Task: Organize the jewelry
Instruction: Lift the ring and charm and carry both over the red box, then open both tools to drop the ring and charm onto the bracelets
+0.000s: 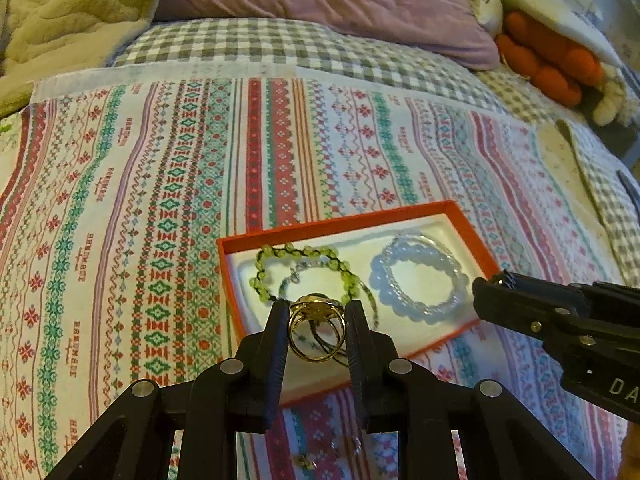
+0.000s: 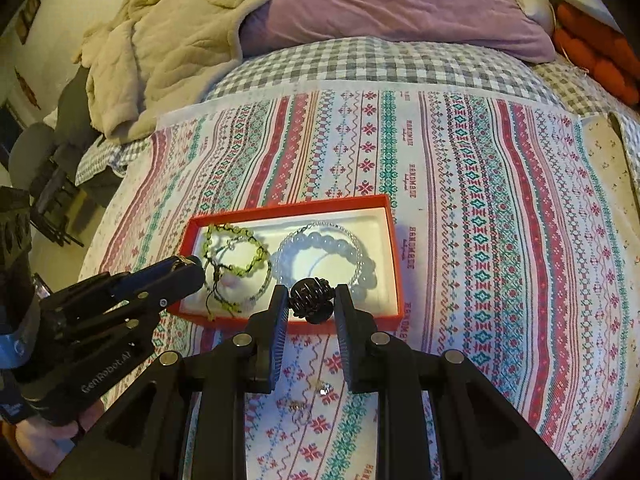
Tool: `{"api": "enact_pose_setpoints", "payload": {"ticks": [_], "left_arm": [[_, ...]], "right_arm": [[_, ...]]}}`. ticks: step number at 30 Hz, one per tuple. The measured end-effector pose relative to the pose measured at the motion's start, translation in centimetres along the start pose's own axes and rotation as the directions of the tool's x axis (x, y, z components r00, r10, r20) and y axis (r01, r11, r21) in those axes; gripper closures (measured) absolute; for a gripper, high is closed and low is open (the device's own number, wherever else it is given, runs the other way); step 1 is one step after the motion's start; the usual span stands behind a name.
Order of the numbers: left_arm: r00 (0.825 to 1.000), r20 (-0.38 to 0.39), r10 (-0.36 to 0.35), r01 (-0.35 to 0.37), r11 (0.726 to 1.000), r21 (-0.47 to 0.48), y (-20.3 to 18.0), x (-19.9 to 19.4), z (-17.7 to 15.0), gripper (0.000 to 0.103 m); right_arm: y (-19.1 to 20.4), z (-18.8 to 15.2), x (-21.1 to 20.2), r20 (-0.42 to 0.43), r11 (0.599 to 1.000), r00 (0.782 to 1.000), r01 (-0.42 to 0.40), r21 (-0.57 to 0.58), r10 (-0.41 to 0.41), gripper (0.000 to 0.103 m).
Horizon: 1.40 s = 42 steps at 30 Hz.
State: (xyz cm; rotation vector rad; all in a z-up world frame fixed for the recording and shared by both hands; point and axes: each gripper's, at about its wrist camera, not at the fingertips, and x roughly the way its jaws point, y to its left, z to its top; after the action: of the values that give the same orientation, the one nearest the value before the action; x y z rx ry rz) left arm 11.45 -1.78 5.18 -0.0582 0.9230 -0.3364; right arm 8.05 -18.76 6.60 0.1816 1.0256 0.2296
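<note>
Left gripper, lower centre, pinches a gold ring; right gripper pinches a black clip. Lower both over the orange box before releasing.

Pretty dim, warm yellowish indoor light, soft and even, no hard shadows. Heavy fisheye bend toward the edges, dark corners in the right wrist view. Slightly grainy and soft all over, mushier near the rims. Small glints on the gold ring and off the pale beads.
</note>
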Motion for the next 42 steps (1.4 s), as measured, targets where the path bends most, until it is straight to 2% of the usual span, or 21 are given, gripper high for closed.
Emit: {"api": "enact_pose_setpoints", "payload": {"ticks": [14,33,35,39,42], "left_arm": [[0.998,0.003,0.057,-0.057,0.998,0.021,-0.1,2.8,0.7,0.081],[0.996,0.023,0.085,-0.086,0.994,0.061,-0.3,3.0,0.9,0.080],[0.995,0.027,0.092,-0.094,0.993,0.070,-0.3,2.8,0.9,0.078],[0.993,0.042,0.110,-0.113,0.990,0.084,-0.5,2.4,0.8,0.060],[0.993,0.046,0.107,-0.110,0.990,0.087,-0.6,1.9,0.8,0.056]], "right_arm": [[-1.0,1.1,3.4,-0.030,0.999,0.999,0.019,0.029,-0.018,0.079],[-1.4,1.4,3.5,-0.031,0.999,0.999,0.014,0.037,-0.013,0.078],[-1.4,1.5,3.3,-0.035,0.999,0.999,0.012,0.040,-0.010,0.078],[-1.5,1.6,2.6,-0.035,0.999,0.999,0.002,0.044,-0.001,0.077],[-1.6,1.6,1.7,-0.019,0.999,1.000,0.005,0.038,-0.004,0.076]]}}
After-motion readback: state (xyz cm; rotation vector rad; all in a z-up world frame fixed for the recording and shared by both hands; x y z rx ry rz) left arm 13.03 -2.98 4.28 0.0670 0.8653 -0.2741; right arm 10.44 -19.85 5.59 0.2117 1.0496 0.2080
